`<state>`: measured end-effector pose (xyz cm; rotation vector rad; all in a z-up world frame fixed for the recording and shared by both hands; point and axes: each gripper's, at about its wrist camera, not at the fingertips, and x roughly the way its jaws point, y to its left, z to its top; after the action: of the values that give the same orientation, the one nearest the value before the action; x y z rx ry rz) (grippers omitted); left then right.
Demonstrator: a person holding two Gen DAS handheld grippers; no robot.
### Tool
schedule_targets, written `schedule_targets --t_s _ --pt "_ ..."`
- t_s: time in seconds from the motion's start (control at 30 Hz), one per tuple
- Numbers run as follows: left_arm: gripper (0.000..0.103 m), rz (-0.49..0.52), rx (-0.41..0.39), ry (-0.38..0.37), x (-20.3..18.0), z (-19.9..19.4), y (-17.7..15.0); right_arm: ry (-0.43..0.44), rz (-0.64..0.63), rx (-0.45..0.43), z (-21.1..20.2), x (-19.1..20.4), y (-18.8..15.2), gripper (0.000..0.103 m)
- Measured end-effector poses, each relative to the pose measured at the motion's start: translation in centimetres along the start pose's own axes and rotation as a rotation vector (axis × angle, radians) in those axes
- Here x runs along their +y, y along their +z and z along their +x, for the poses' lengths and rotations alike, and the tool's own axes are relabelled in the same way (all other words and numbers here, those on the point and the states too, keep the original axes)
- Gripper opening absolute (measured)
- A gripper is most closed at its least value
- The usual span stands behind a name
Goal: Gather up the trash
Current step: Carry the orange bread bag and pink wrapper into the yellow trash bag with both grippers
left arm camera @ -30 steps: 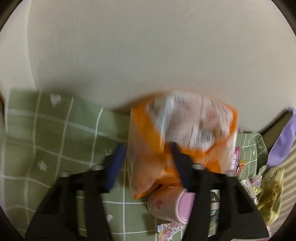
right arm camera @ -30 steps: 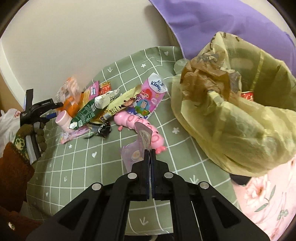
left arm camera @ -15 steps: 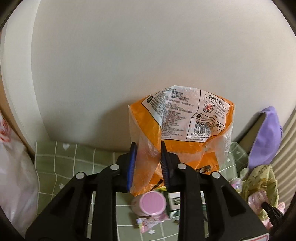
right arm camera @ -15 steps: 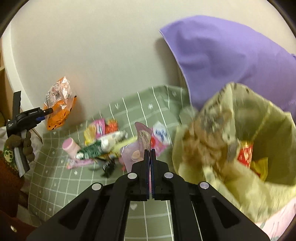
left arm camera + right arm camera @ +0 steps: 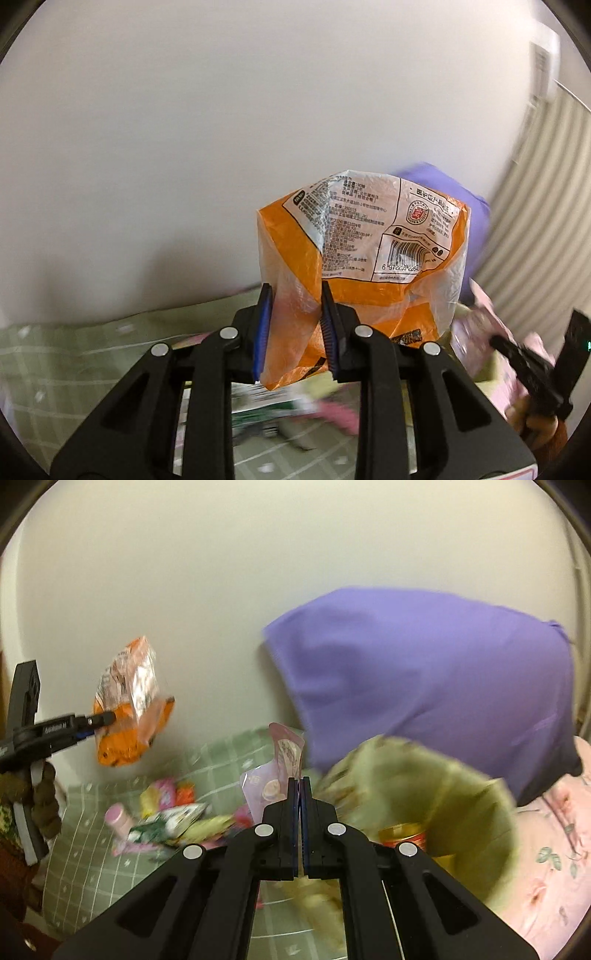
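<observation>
My left gripper (image 5: 293, 321) is shut on an orange and clear plastic wrapper (image 5: 369, 254), which hangs in the air in front of the wall. From the right wrist the same wrapper (image 5: 131, 705) shows at the left, pinched by the left gripper (image 5: 107, 718). My right gripper (image 5: 300, 790) is shut on a pale pink pouch (image 5: 275, 771) that sticks up between the pads. Just to the right of it gapes the yellow-green trash bag (image 5: 469, 812), with a red can inside. The right gripper with its pouch (image 5: 476, 325) also appears at the right edge of the left wrist view.
A green checked cloth (image 5: 92, 860) holds a heap of wrappers (image 5: 173, 819) and a small pink bottle (image 5: 118, 818). A purple pillow (image 5: 424, 672) leans on the wall behind the bag. Pink floral bedding (image 5: 550, 867) lies at the right. A gloved hand (image 5: 44, 797) holds the left gripper.
The left gripper closed on the orange wrapper and lifted it off the cloth, swinging right. The right gripper rose with the pink pouch toward the bag's mouth.
</observation>
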<state>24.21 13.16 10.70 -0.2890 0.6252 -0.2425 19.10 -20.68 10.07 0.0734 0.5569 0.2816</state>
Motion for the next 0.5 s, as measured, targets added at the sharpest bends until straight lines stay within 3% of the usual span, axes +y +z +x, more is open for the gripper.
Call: schedule_targets --t_s 0.27,0.5 --pt "0.024 0.271 0.092 -0.169 -12.6 4.7 0.2 -0.15 0.037 -0.037 -3.0 -5.9 1.7 0.004" --pt "0.024 0.324 0.132 -0.18 -15.5 7.2 -0.2 -0.195 0.072 -0.02 -3.6 -8.6 0.5 0.004"
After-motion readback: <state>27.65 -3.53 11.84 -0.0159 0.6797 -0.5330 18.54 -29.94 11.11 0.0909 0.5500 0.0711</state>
